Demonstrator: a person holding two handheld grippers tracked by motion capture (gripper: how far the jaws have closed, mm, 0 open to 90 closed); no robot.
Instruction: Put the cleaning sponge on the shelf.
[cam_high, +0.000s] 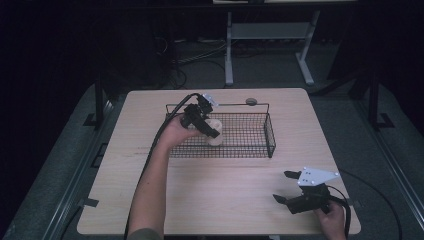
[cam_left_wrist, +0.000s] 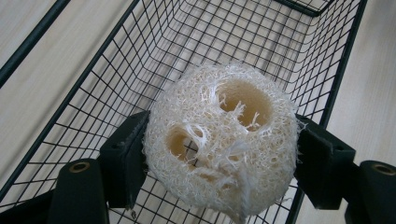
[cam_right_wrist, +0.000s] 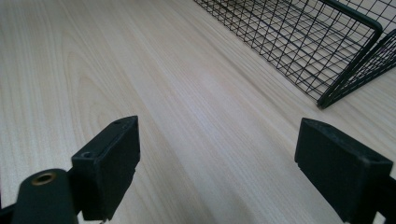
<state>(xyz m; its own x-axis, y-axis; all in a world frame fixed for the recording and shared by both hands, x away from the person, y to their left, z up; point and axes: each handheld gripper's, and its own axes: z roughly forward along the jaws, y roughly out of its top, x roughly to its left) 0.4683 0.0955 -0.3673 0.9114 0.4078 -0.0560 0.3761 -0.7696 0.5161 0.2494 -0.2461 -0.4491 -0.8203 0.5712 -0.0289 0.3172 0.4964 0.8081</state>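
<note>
A pale, fibrous loofah piece with two round holes sits between the jaws of my left gripper, which is shut on it. In the high view that gripper holds the loofah inside the left part of a black wire basket on the table. My right gripper rests low near the table's front right corner, held by a hand, its jaws wide open. In the right gripper view its fingers stand apart over bare wood with nothing between them.
The basket's corner shows at the upper right of the right gripper view. A small round disc lies behind the basket. The light wooden table has open room in front. A metal stand is on the floor beyond.
</note>
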